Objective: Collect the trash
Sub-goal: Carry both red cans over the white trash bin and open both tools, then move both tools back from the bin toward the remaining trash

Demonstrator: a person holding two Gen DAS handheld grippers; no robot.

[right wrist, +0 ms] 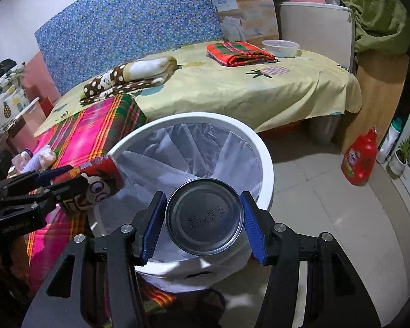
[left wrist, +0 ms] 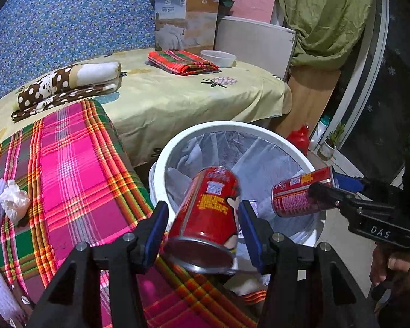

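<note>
Left wrist view: a red can (left wrist: 205, 218) is clamped by the downward-tilted left gripper (left wrist: 203, 229) over the white bin (left wrist: 161, 164), while a second can (left wrist: 298, 194) is clamped by the right gripper (left wrist: 328, 188)

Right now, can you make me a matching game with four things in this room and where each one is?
Things:
1. red can in the left gripper
2. red can in the right gripper
3. crumpled white tissue
4. clear plastic bowl

Places:
A. on the pink plaid cloth
B. on the yellow sheet, beside the folded red plaid cloth
C. tilted over the near rim of the white bin
D. end-on to its camera, grey base showing, above the bin

Pairs: 1-C, 2-D, 3-A, 4-B
</note>
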